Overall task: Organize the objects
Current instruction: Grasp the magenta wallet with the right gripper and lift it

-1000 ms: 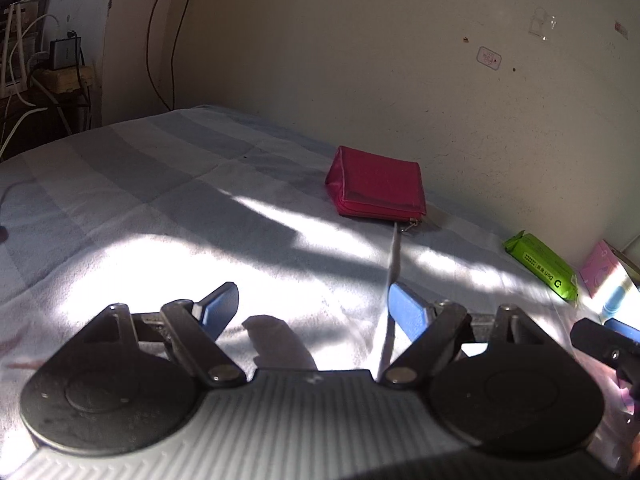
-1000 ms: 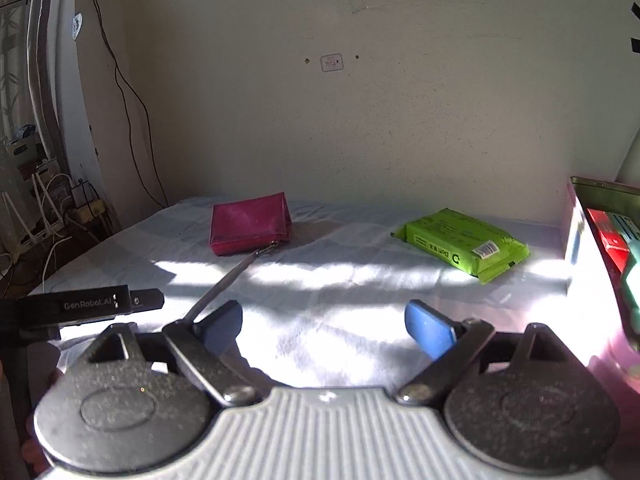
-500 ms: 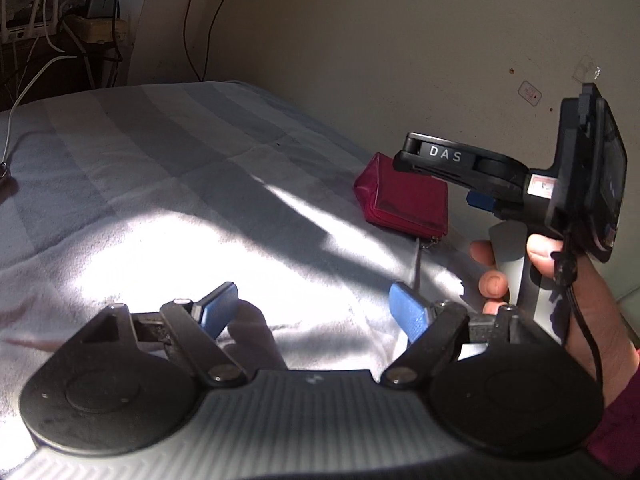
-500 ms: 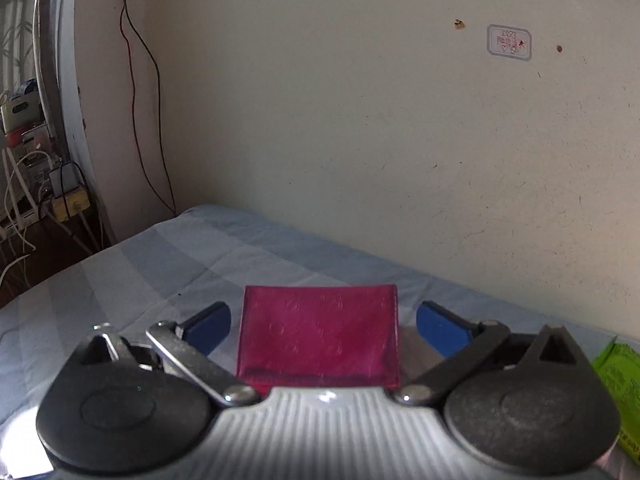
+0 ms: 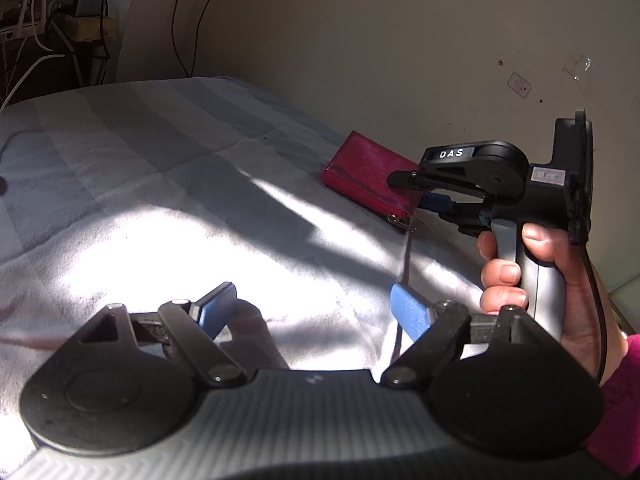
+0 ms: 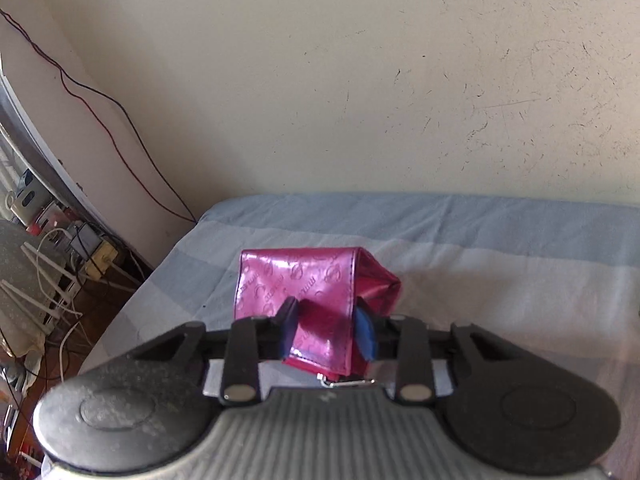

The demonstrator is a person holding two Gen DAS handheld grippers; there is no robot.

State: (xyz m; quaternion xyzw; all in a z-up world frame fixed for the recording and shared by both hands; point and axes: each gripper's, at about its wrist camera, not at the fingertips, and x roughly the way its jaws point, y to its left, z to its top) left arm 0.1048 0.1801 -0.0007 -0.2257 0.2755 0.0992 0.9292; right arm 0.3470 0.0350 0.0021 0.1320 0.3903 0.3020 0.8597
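Glossy magenta embossed wallet (image 6: pixel 304 292) lay on the striped grey-blue bedsheet (image 5: pixel 140 184) near the wall-side edge, right gripper (image 6: pixel 326 334) clamped on its near end, blue pads pressing both sides. Left gripper (image 5: pixel 316 312) hung over bare sunlit sheet, jaws opening, nothing between them. Wide free sheet stretched leftward.

A glossy pink embossed wallet (image 6: pixel 304 296) lies on the striped blue-and-white bedsheet (image 6: pixel 500 248), far across it and near the cream wall (image 6: pixel 360 80) behind. The right gripper (image 6: pixel 327 330) has its 2 pads on either side of the wallet's near end. The left gripper (image 5: pixel 316 312) hangs over the near sheet, nothing between its opening jaws.
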